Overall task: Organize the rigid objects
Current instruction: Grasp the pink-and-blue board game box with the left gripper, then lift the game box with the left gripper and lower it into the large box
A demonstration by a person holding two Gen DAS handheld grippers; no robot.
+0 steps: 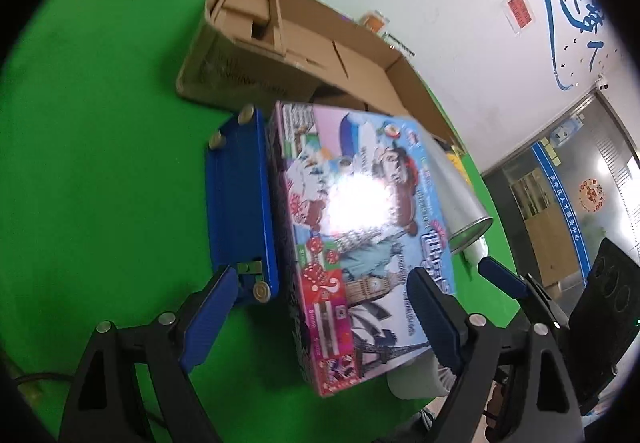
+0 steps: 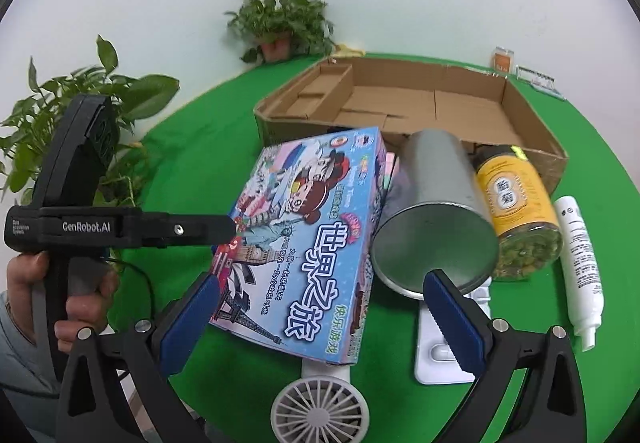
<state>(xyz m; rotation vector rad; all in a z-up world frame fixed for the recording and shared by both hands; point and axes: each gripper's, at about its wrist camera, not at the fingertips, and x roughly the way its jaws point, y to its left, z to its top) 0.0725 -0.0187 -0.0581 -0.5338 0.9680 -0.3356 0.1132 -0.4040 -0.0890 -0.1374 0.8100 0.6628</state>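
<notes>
Game box point(image 2: 304, 243) beside silver tin point(image 2: 434, 219)

One cardboard box point(image 2: 420, 103) sits at the upper middle of the right wrist frame, open-topped. In front of it lie one colourful game box point(image 2: 308, 243), one silver tin can point(image 2: 436, 211), one yellow-labelled jar point(image 2: 516, 203) and one white tube point(image 2: 580, 263). Low in that frame are one small white fan point(image 2: 320, 411) and one flat white pack point(image 2: 436, 355). One blue case point(image 1: 240, 203) shows left of centre in the left wrist frame. Two potted plants point(image 2: 284, 27) stand at the upper left.
</notes>
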